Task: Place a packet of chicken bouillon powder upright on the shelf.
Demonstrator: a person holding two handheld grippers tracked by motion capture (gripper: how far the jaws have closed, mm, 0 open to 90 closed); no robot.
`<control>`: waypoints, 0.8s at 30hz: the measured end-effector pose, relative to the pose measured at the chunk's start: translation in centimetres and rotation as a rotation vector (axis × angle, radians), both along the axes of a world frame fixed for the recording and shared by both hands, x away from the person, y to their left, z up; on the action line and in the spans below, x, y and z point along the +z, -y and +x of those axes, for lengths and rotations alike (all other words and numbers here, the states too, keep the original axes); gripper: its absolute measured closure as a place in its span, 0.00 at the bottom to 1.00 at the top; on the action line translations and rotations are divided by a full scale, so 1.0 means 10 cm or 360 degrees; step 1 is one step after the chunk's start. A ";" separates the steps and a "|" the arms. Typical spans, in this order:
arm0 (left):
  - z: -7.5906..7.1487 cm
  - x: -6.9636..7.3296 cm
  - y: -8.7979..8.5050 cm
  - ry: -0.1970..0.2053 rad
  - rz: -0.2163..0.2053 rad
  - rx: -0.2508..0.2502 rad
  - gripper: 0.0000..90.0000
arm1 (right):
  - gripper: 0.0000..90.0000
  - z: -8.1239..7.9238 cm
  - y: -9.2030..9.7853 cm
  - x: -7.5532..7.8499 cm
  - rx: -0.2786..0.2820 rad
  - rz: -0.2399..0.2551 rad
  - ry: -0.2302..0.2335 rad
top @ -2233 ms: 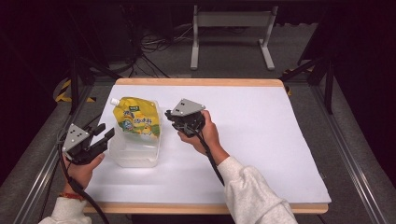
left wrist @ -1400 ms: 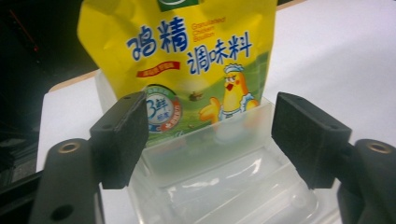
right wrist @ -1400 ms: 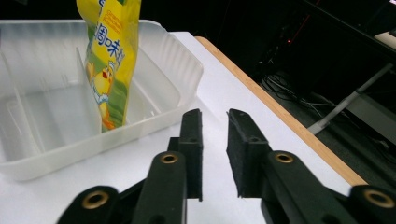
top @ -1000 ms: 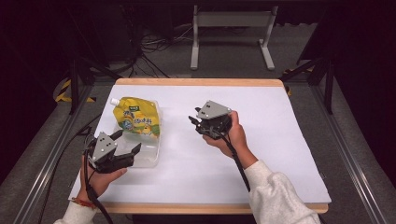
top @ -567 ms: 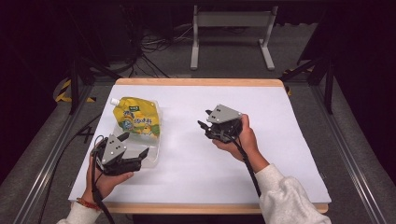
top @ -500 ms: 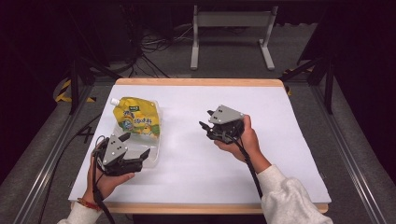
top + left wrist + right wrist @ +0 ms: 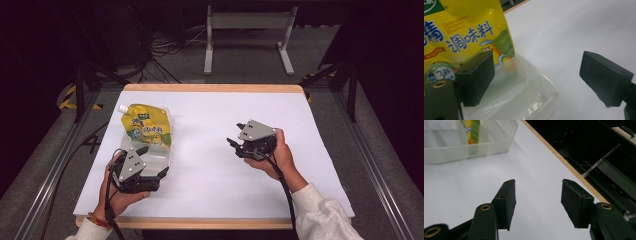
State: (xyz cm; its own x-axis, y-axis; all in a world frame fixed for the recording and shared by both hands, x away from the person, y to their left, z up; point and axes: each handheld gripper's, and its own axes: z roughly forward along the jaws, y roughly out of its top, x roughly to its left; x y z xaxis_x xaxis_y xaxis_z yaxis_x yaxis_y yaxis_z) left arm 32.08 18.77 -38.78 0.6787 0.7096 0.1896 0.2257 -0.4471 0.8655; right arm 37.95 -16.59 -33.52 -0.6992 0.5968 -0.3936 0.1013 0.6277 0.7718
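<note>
Both claws stand released with nothing between their pads. Left gripper (image 7: 152, 167) sits at the near end of a clear plastic container (image 7: 150, 162) on the left part of the white table (image 7: 215, 125); its jaws have just been opening and now stand wide apart, one pad over the container, the other over bare table beside the container's corner, as the left gripper view shows (image 7: 534, 82). Right gripper (image 7: 235, 146) hovers over the bare middle of the table, well apart from the container, pointing leftward toward it; its jaws have just been opening too, and they frame plain white surface (image 7: 536, 205).

A yellow seasoning pouch (image 7: 147, 125) lies across the container's far part, printed face up. Its long axis runs away from the person, tilted a little to the left, with the white spout (image 7: 122, 108) at the far left corner pointing away and the bottom edge lying inside the container (image 7: 529, 95), near the left gripper. In the right gripper view, the container (image 7: 469, 145) appears far off with a strip of the pouch (image 7: 471, 130) inside it.
</note>
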 end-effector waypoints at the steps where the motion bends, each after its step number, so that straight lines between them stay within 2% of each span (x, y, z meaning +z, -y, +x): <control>1: -0.01 0.00 0.01 -0.0002 0.0000 -0.0004 0.14 | 0.49 -0.01 0.03 -0.01 0.0006 -0.0004 -0.0006; 5: -0.03 -0.02 0.07 -0.0014 0.0018 -0.0040 0.14 | 0.44 -0.04 0.12 -0.05 -0.0004 -0.0025 -0.0029; 9: -0.05 -0.04 0.11 -0.0010 0.0080 -0.0064 0.14 | 0.41 -0.07 0.21 -0.09 -0.0025 -0.0029 -0.0041; 15: -0.09 -0.05 0.16 -0.0023 0.0084 -0.0102 0.13 | 0.38 -0.16 0.41 -0.21 -0.0058 -0.0042 -0.0077; 20: -0.10 -0.09 0.23 -0.0036 0.0109 -0.0130 0.13 | 0.35 -0.21 0.53 -0.28 -0.0073 -0.0051 -0.0081; 24: -0.14 -0.13 0.33 -0.0035 0.0163 -0.0172 0.13 | 0.34 -0.27 0.63 -0.36 -0.0091 -0.0056 -0.0068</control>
State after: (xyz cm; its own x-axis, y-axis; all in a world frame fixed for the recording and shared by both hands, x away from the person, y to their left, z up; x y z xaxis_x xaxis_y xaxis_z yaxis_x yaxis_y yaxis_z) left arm 30.69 15.52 -40.08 0.7549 0.6097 0.2415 0.1898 -0.5557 0.8095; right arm 35.30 -22.87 -37.08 -0.6812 0.6224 -0.3855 0.1703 0.6468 0.7434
